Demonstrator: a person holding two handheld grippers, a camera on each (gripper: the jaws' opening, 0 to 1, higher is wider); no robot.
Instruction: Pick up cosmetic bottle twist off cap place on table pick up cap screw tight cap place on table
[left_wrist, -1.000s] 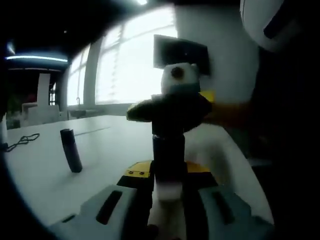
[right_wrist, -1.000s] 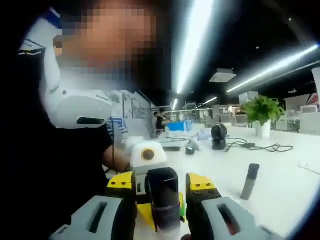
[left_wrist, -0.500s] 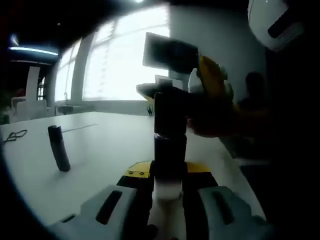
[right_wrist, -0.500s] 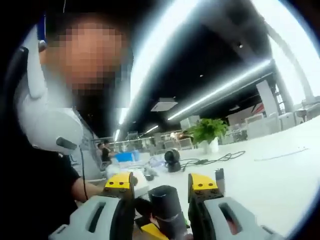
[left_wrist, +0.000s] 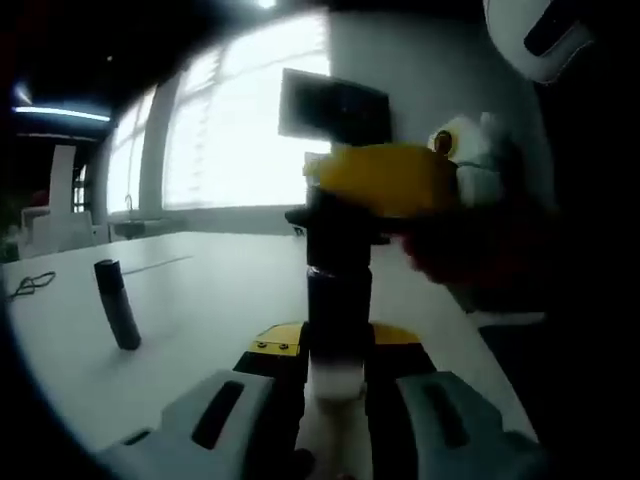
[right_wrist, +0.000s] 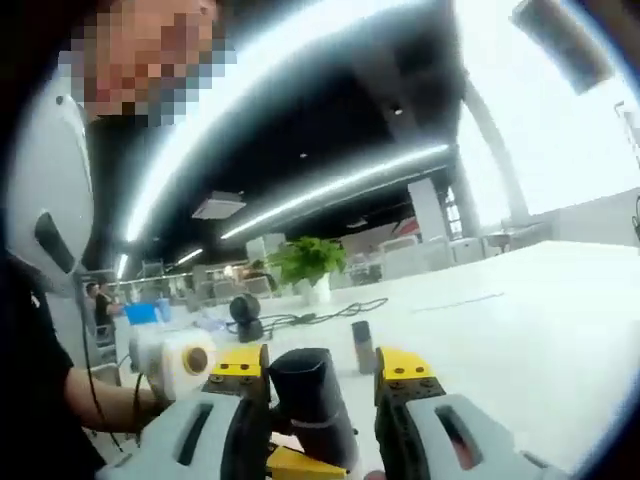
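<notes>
A cosmetic bottle, dark above with a white base, stands upright between the jaws of my left gripper, which is shut on its lower part. Over it, in the left gripper view, my right gripper comes in from the right with a yellow jaw across the bottle's dark cap. In the right gripper view, the same cap sits between the yellow-tipped jaws of my right gripper, which is shut on it. Beneath it a yellow part of the left gripper peeks out.
A second dark bottle stands alone on the white table; it appears again as a small dark bottle behind the right jaws. Farther back are a plant, a small fan and cables. A person's dark-clothed body is close by.
My right gripper has rolled around the cap, so its view has turned from the person toward the open table. The bottle stays held upright in the left gripper.
</notes>
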